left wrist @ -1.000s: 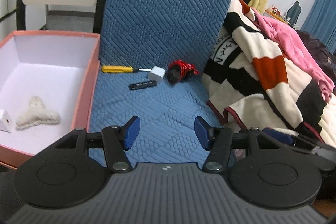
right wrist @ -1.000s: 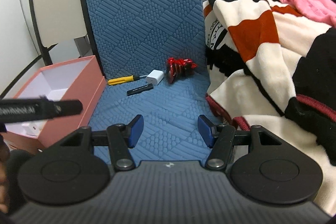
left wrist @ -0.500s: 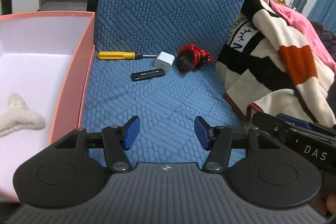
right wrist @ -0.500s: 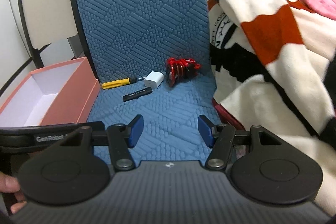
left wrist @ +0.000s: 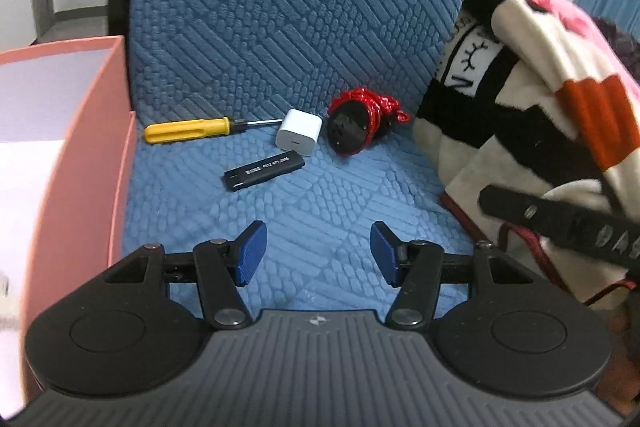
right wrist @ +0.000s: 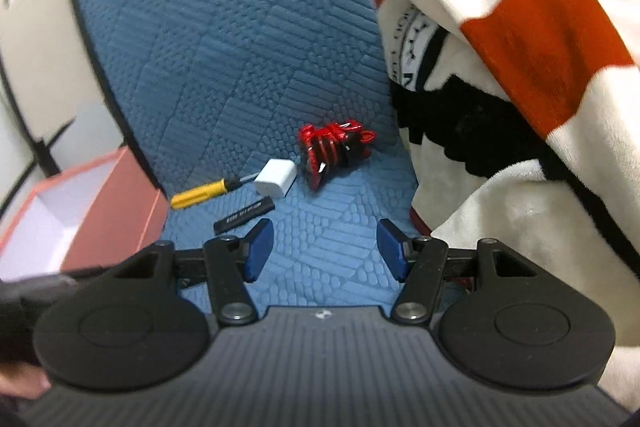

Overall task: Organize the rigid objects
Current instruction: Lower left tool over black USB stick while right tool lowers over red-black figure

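Observation:
On the blue quilted mat (left wrist: 304,211) lie a yellow-handled screwdriver (left wrist: 187,131), a white charger cube (left wrist: 299,129), a black USB stick (left wrist: 262,171) and a black object wrapped in red cord (left wrist: 358,125). They also show in the right wrist view: the screwdriver (right wrist: 204,193), the charger (right wrist: 276,183), the stick (right wrist: 244,215) and the red-corded object (right wrist: 334,151). My left gripper (left wrist: 318,253) is open and empty, short of the stick. My right gripper (right wrist: 325,249) is open and empty, nearest the stick.
A pink box with a white inside (left wrist: 86,155) stands at the mat's left edge, also seen in the right wrist view (right wrist: 100,211). A striped blanket (left wrist: 532,131) bounds the right side. The mat rises against a chair back (right wrist: 36,39) behind the objects.
Both grippers have moved forward toward the objects, which now look larger. The left view has swung right, so less of the pink box shows. Both stay open.

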`<action>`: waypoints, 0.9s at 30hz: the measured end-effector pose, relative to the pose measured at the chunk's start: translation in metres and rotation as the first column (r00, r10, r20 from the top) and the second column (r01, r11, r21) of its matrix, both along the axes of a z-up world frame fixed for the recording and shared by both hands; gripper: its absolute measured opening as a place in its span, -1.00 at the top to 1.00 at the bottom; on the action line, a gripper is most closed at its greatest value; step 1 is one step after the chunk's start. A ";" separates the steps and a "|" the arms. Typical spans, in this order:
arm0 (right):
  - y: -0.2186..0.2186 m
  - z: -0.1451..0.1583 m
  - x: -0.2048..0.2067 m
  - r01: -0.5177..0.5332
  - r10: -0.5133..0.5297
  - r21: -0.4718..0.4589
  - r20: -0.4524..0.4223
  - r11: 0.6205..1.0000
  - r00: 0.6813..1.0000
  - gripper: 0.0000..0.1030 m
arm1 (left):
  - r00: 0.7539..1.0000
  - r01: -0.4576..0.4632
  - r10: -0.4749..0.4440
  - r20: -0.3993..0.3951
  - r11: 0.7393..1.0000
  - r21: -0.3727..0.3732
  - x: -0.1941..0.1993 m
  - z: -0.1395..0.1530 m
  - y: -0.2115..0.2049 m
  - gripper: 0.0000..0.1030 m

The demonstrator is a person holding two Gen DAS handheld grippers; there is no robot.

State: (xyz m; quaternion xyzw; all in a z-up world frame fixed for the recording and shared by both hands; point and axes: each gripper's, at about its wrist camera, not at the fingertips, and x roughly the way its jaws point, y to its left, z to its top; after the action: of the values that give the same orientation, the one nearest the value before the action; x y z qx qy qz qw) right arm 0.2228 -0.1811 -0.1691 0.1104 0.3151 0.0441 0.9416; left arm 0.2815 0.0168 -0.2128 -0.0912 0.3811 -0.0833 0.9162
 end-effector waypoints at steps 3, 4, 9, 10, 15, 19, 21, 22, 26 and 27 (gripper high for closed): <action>-0.008 -0.003 0.011 0.016 -0.016 0.038 -0.009 0.999 1.000 -0.16 | 1.000 0.014 -0.013 -0.014 0.999 0.033 0.015 -0.007 -0.006 -0.23; -0.010 -0.004 0.016 0.020 -0.019 0.043 -0.016 0.999 1.000 -0.16 | 1.000 0.016 -0.016 -0.018 0.999 0.036 0.020 -0.008 -0.007 -0.23; -0.013 -0.013 0.046 0.009 -0.002 0.106 -0.059 0.994 0.998 -0.16 | 0.999 0.021 -0.021 -0.038 1.000 0.001 0.045 -0.017 -0.005 -0.23; -0.015 -0.016 0.053 0.013 -0.005 0.128 -0.068 0.992 0.998 -0.16 | 0.999 0.023 -0.023 -0.034 1.000 0.005 0.050 -0.017 -0.005 -0.23; -0.019 -0.023 0.085 0.040 -0.019 0.212 -0.103 0.977 0.994 -0.16 | 0.999 0.019 -0.017 -0.041 0.999 0.049 0.077 -0.020 -0.006 -0.23; -0.021 -0.026 0.108 0.087 -0.061 0.234 -0.115 0.968 0.992 -0.17 | 0.998 0.007 -0.004 -0.058 0.999 0.049 0.097 -0.027 -0.002 -0.23; -0.023 -0.028 0.117 0.101 -0.074 0.243 -0.119 0.965 0.990 -0.18 | 0.998 0.001 0.002 -0.062 0.999 0.050 0.106 -0.029 0.000 -0.23; -0.024 -0.029 0.122 0.108 -0.078 0.252 -0.126 0.962 0.989 -0.18 | 0.998 0.003 0.000 -0.064 0.999 0.051 0.109 -0.029 0.000 -0.23; -0.027 -0.038 0.146 0.135 -0.095 0.271 -0.156 0.953 0.983 -0.18 | 0.997 0.033 -0.027 -0.068 0.995 0.093 0.123 -0.032 -0.002 -0.23; -0.027 -0.040 0.151 0.142 -0.101 0.273 -0.160 0.952 0.982 -0.18 | 0.997 0.041 -0.033 -0.073 0.993 0.107 0.126 -0.033 -0.002 -0.23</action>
State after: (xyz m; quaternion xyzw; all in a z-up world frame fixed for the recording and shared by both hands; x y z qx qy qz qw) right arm 0.3742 -0.2084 -0.2086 0.2658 0.3652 0.0226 0.8919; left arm 0.4073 0.0143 -0.2463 -0.0371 0.4191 -0.0760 0.9040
